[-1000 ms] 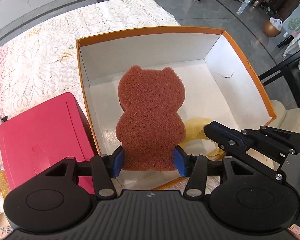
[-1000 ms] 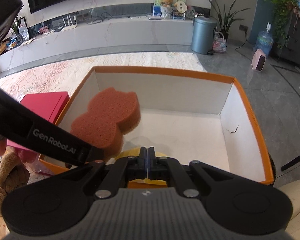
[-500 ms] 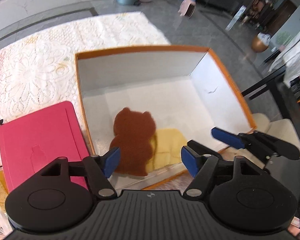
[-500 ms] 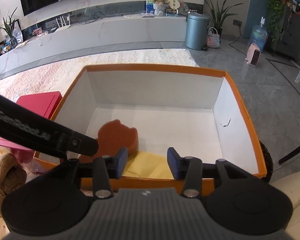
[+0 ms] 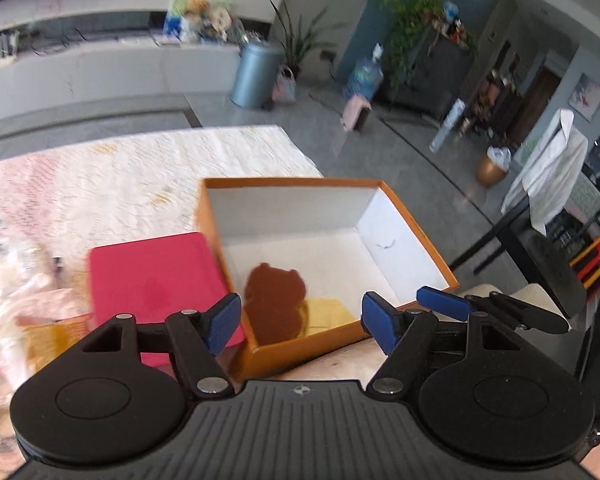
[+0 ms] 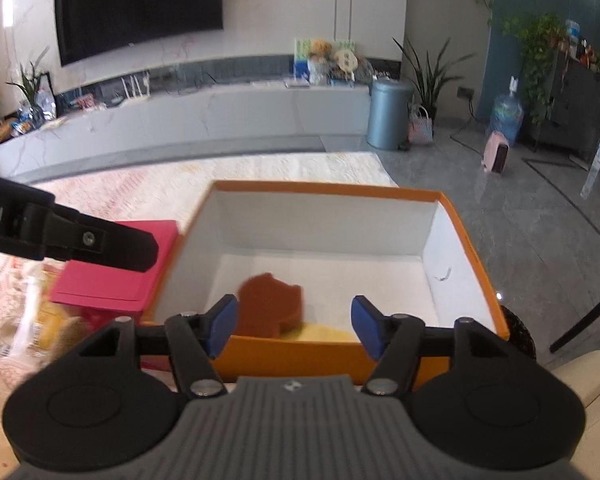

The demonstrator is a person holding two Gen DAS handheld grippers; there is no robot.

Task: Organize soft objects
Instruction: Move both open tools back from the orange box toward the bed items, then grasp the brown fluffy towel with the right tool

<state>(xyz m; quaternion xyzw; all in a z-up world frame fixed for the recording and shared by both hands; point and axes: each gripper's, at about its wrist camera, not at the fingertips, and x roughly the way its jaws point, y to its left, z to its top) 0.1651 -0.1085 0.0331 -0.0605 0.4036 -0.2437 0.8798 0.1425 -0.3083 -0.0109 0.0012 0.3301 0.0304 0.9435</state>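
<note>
**Bear sponge down in the orange box, both tongs wide and empty**

Around the box first: a flat pink case (image 5: 152, 276) sits tight against the left wall of the orange box (image 5: 416, 236), its top smooth and matte. Left of that, it's a blur of pale crinkled wrapping and something yellow, too smeared to name. A white lace cloth (image 5: 112, 184) covers the counter under it all. From the right-hand camera, the black finger of the left tongs (image 6: 112, 244) cuts across the pink case, well above it and clear of the box.

Into the box now. It's cardboard, orange outside, plain white inside, open at the top. The brown bear-shaped sponge (image 5: 274, 304) lies flat on the floor in the near left corner, ears toward the far wall, its surface coarse and porous. Under its lower right edge lies a thin yellow cloth (image 5: 326, 314), flat against the near wall. The rest of the white floor is bare but for a small dark mark on the right wall.

The left tongs (image 5: 300, 320) stand spread wide with nothing between the blue ribbed pads, hovering over the box's near rim. The right tongs (image 6: 294, 326) have just been opening and now stand apart too, gripping nothing, the sponge lying well below and beyond them.
</note>
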